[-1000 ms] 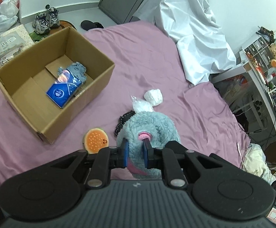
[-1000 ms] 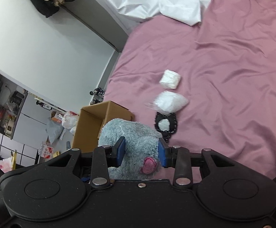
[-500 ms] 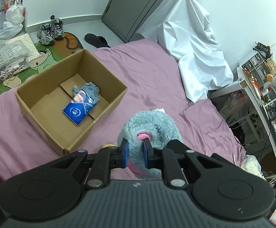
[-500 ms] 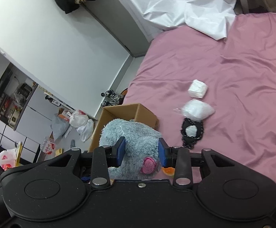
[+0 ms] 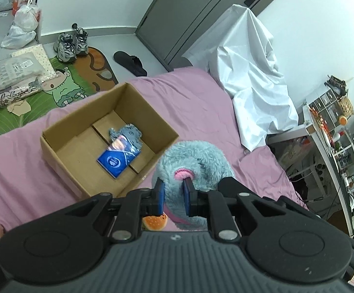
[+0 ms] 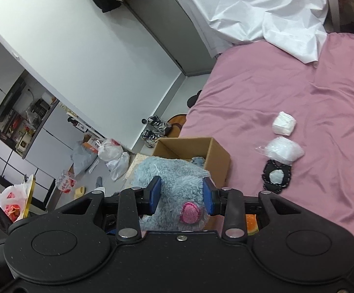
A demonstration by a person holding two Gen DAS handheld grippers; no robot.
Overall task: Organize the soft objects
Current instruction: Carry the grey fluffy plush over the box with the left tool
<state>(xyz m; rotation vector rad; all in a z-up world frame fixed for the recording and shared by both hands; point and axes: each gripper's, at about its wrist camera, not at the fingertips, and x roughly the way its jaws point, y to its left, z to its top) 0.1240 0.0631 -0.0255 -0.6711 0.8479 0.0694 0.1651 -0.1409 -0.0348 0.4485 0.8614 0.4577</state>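
Left gripper clamps the blue plush toy, just right of the cardboard box; inside the box, a blue packet; burger toy below it.

Two matte black hand-held claws with blue finger pads

The left claw has a ribbed dark grey housing at its base, two broad rounded wings with shallow circular recesses, angular black linkage arms pinned by round silver fasteners, and small blue pads. The right claw has a speckled black housing, the same wings, silver fasteners, one central screw, and longer blue pads.
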